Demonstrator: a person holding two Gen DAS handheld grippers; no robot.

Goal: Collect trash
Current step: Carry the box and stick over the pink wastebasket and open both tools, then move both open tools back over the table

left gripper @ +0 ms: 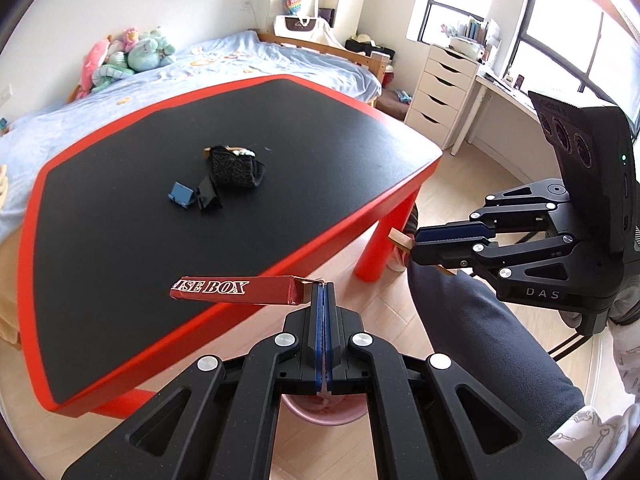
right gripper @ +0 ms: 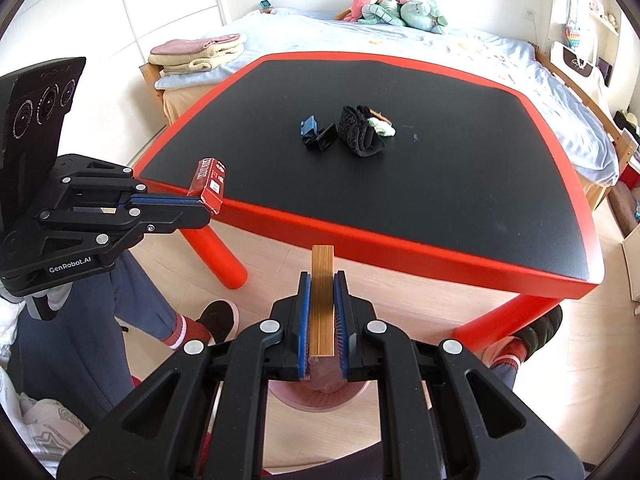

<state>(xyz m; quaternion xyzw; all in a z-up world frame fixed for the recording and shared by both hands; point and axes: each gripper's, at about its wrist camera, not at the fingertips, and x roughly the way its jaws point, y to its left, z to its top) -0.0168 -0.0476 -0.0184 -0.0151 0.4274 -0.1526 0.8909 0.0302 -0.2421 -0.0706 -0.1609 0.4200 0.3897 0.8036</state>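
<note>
Carry step — left gripper jaws clamp a red box, right gripper jaws a gold box; next, release over the pink bin at lower centre.

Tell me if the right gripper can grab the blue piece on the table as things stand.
Probably not yet: the right gripper is shut on a gold box, off the table edge. Nothing blocks the blue piece.
</note>
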